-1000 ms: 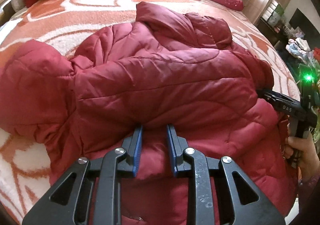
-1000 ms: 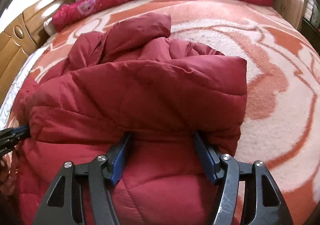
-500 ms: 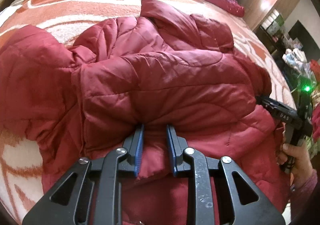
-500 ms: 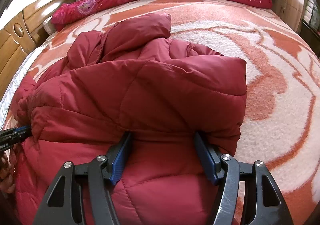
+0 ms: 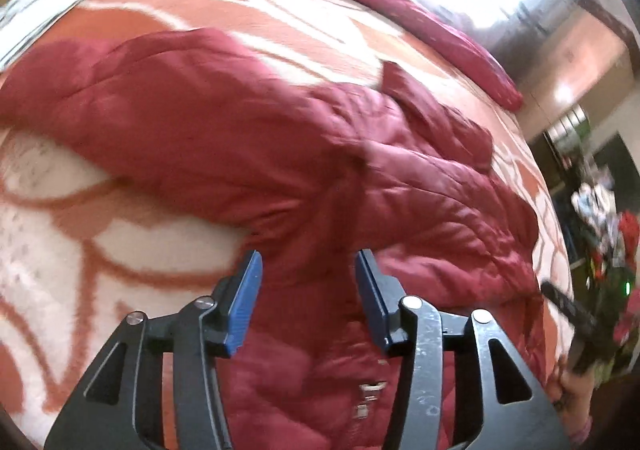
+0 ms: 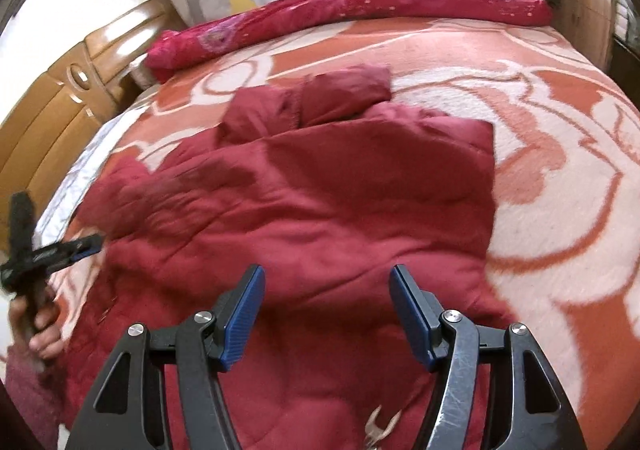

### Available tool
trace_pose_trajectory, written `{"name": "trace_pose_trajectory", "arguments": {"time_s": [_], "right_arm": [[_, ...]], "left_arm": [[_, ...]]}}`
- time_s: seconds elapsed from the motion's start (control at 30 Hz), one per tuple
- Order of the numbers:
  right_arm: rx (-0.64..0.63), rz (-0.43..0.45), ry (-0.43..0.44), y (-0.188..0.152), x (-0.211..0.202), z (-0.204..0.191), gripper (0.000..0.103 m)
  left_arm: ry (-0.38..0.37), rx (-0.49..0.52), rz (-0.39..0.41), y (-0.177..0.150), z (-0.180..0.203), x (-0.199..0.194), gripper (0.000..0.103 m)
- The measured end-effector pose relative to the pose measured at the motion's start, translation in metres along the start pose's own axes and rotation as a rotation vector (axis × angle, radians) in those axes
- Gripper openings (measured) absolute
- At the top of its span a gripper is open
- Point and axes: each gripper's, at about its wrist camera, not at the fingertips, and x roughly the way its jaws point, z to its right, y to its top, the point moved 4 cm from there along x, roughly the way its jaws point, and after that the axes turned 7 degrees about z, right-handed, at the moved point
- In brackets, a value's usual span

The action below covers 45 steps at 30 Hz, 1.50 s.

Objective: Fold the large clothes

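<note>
Left wrist view: my left gripper (image 5: 308, 282) has jaws opening, clamping nothing.
My right gripper (image 6: 326, 304) stands spread and empty; both hang above the red puffer jacket (image 6: 320, 209), folded on the orange-and-white blanket (image 6: 560, 189).

The quilted jacket (image 6: 320, 217) is deep red — plain, stitched in panels. The blanket (image 6: 560, 177) beneath shows orange swirls on cream. At the upper edge, a crimson rolled quilt (image 6: 360, 13) with small speckles. The fingers (image 6: 244, 318) carry blue pads on black frames.
</note>
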Motion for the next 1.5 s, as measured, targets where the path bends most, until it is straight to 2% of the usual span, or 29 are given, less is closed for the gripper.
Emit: {"name": "trace_pose_trajectory", "arguments": {"time_s": [0.17, 0.23, 0.27, 0.53, 0.7, 0.93, 1.13, 1.3, 1.4, 1.5], "right_arm": [[-0.026, -0.037, 0.044, -0.016, -0.008, -0.025, 0.069], [-0.029, -0.046, 0.058, -0.023, -0.011, -0.032, 0.069], [-0.032, -0.05, 0.063, -0.026, -0.013, -0.035, 0.069], [-0.045, -0.07, 0.08, -0.047, -0.018, -0.047, 0.069], [-0.05, -0.053, 0.095, -0.047, -0.023, -0.05, 0.069], [-0.051, -0.041, 0.111, -0.045, -0.028, -0.051, 0.069], [-0.036, -0.04, 0.115, -0.046, -0.03, -0.047, 0.069], [-0.03, -0.049, 0.118, -0.048, -0.027, -0.049, 0.069], [-0.034, -0.052, 0.12, -0.049, -0.026, -0.051, 0.069], [-0.03, -0.056, 0.118, -0.05, -0.025, -0.051, 0.069]], "left_arm": [[0.006, -0.143, 0.03, 0.01, -0.048, -0.007, 0.048], [0.03, -0.191, 0.048, 0.014, -0.067, -0.009, 0.063], [0.038, -0.207, 0.056, 0.016, -0.073, -0.01, 0.064], [0.079, -0.353, 0.11, 0.032, -0.125, -0.016, 0.064], [0.07, -0.425, 0.123, 0.039, -0.142, -0.013, 0.064], [0.123, -0.506, 0.111, 0.047, -0.172, 0.0, 0.064], [0.161, -0.576, 0.138, 0.058, -0.206, 0.006, 0.064], [0.141, -0.632, 0.171, 0.072, -0.23, 0.016, 0.064], [0.106, -0.673, 0.193, 0.079, -0.242, 0.021, 0.081], [0.11, -0.698, 0.23, 0.087, -0.246, 0.023, 0.08]]}}
